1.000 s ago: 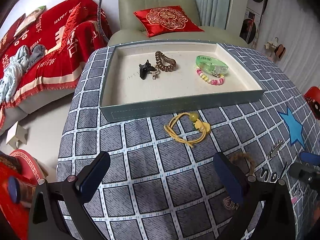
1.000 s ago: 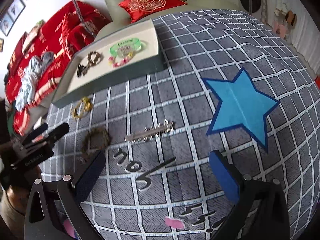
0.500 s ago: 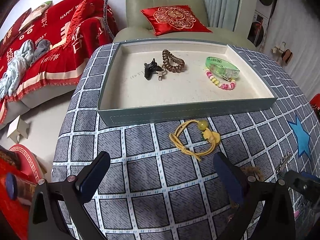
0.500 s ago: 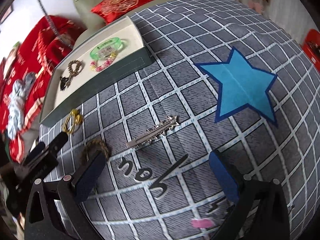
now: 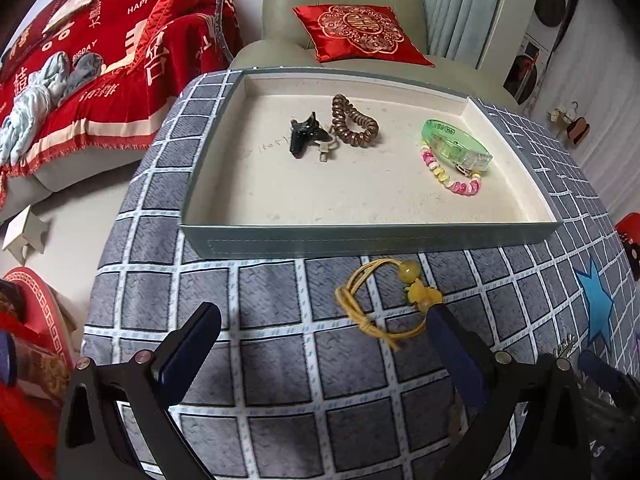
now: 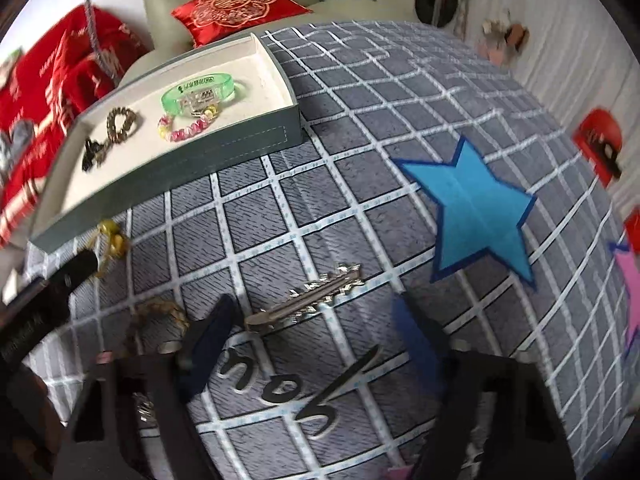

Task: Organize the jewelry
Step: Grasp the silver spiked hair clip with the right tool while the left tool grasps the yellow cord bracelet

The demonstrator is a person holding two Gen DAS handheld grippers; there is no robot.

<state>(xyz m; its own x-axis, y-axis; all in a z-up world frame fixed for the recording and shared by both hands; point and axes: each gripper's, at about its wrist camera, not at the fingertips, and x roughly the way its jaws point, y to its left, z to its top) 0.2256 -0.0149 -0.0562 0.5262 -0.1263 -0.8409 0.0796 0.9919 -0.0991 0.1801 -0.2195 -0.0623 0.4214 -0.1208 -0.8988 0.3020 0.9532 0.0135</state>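
Observation:
A grey-green tray (image 5: 372, 236) (image 6: 240, 148) holds a black hair claw (image 5: 304, 134), a brown coil hair tie (image 5: 354, 122), a green bangle (image 5: 456, 144) and a pink bead bracelet (image 5: 452, 178). A yellow cord bracelet (image 5: 384, 300) lies on the cloth in front of the tray, just ahead of my open left gripper (image 5: 320, 332), near its right finger. My open right gripper (image 6: 316, 320) hovers low over a silver hair clip (image 6: 308, 300). A brown braided bracelet (image 6: 160, 312) lies left of it, partly hidden.
The table has a grey checked cloth with a blue star (image 6: 472, 208). A green armchair with a red cushion (image 5: 360, 36) stands behind the tray. A red-covered sofa (image 5: 80, 80) is at the left. The table edge drops off left of the tray.
Both grippers have moved forward and lower. The left has closed in on the yellow cord bracelet. The right has come down over the silver hair clip.

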